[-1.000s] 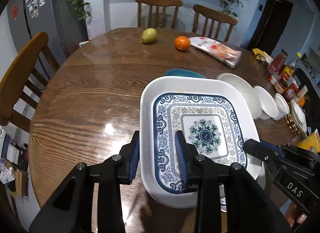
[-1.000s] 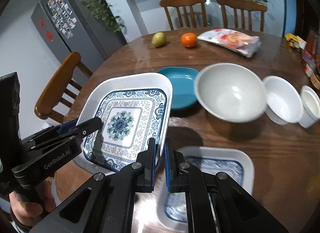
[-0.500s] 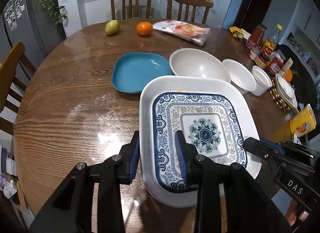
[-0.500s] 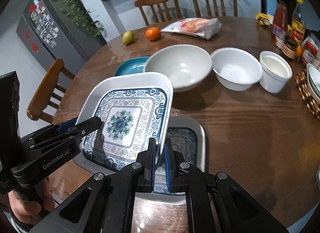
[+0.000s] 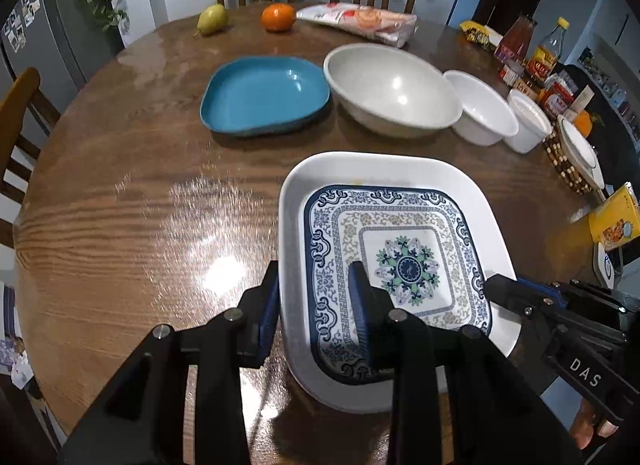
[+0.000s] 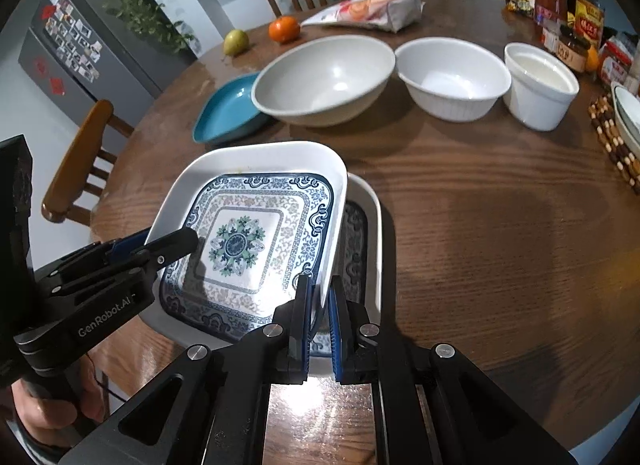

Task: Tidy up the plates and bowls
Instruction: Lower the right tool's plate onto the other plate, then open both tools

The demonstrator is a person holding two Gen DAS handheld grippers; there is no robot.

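Both tools steeply nose-down — left tool (image 5: 314,311) and right tool (image 6: 319,319) each clamped on the patterned plate's (image 5: 400,241) rim.

Patterned plate (image 6: 248,241) above matching plate (image 6: 360,233)

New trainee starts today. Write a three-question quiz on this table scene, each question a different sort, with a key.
1. True or false: both grippers grip the patterned plate.
2. What lies directly under that plate? A) blue plate B) a matching patterned plate C) bare table
3. Fill in: the largest bowl stands between the blue plate and a smaller ____ bowl.

Key: 1 true: left gripper and right gripper each clamp a rim. 2 B. 3 white.
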